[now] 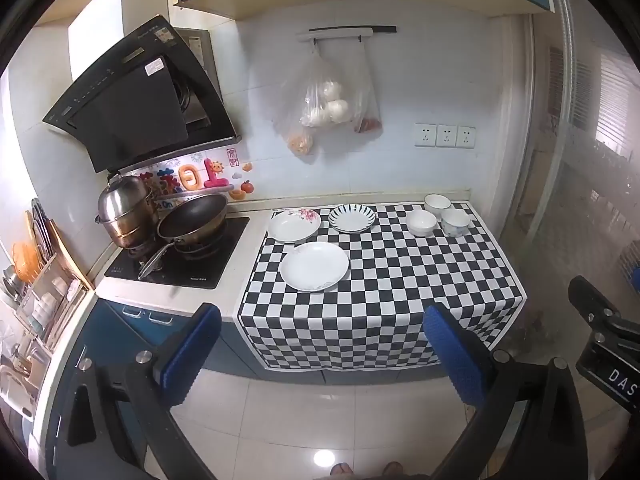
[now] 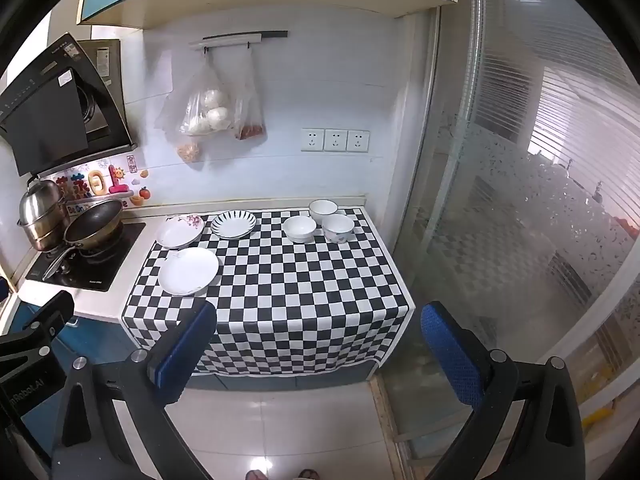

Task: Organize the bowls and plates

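Left wrist view: the left gripper (image 1: 320,354) hangs out over the floor, well short of the counter, its blue pads spread wide with nothing between them. On the checkered cloth (image 1: 400,276) sit three plates at the left end — a plain white plate (image 1: 314,266) nearest the front edge, a floral plate (image 1: 294,225) behind it by the stove side, a striped plate (image 1: 352,218) just beside that one. Three bowls cluster at the far right: a small white bowl (image 1: 421,222), a taller white bowl (image 1: 437,203) at the back, and a blue-patterned bowl (image 1: 455,221). A wok (image 1: 194,216) and steel steamer pot (image 1: 124,210) occupy the hob to the left. Right wrist view: the right gripper (image 2: 318,350) is likewise spread wide and empty, also back from the counter edge; the same plates and bowls lie untouched, none stacked, so the sorting looks not yet begun. Handling judgement: these appear to be glazed ceramic — stiff, fairly heavy for the pads, slick and breakable. Plates lie flat, so the only hold is the raised rim, one pad over and one under the lip; bowls offer a wall to pinch, one pad inside and one outside. The cloth may slide or bunch if a plate is dragged — lifting clear seems safer.
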The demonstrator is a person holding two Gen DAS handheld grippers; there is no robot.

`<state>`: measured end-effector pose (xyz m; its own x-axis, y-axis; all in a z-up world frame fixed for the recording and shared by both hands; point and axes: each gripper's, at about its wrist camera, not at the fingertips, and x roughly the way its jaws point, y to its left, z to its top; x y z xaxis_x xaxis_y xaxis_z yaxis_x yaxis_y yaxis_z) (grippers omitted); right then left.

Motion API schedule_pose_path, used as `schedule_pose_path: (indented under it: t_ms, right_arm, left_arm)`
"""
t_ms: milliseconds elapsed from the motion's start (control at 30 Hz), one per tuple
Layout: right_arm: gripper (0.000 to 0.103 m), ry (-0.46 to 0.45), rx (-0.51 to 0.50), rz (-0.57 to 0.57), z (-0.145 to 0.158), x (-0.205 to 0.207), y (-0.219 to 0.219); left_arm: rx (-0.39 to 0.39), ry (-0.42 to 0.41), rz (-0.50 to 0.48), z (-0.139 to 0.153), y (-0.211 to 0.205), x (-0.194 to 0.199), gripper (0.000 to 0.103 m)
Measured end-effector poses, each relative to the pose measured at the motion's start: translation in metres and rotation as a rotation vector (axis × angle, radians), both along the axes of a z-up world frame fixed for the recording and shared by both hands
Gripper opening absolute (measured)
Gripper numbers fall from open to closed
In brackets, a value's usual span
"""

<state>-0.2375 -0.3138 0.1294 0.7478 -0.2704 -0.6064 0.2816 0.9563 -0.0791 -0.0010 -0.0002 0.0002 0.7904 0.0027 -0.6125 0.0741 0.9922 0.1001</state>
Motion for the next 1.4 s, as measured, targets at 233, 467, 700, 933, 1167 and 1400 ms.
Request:
schedule_pose_path:
  t_ms: [233, 467, 700, 933, 1167, 1400]
  right_arm:
    - [0.103, 0.011, -0.013, 0.000, 0.001, 0.000, 0.000]
    - [0.103, 0.006, -0.010, 0.000, 0.002, 0.000, 0.001]
    - [0.103, -0.008, -0.010, -0.002, 0.005, -0.005, -0.001]
    - [0.103, -0.022, -0.011, -0.014, 0.005, -0.008, -0.002]
    - [0.103, -0.023, -0.006, -0.014, 0.004, -0.010, -0.005]
    - [0.103, -0.025, -0.007, -0.015, 0.003, -0.010, -0.005]
  left_arm:
    - [0.005, 0.008, 0.000, 0.001, -0.005, -0.004, 0.103]
    - [0.003, 0.014, -0.003, 0.001, -0.009, 0.002, 0.103]
    - [-0.003, 0.009, -0.008, 0.006, -0.009, -0.001, 0.103]
    - [-0.013, 0.000, -0.021, 0.008, -0.011, -0.002, 0.103]
    - [-0.020, 0.003, -0.032, 0.008, -0.011, -0.003, 0.103]
    - [-0.018, 0.004, -0.033, 0.009, -0.011, -0.004, 0.103]
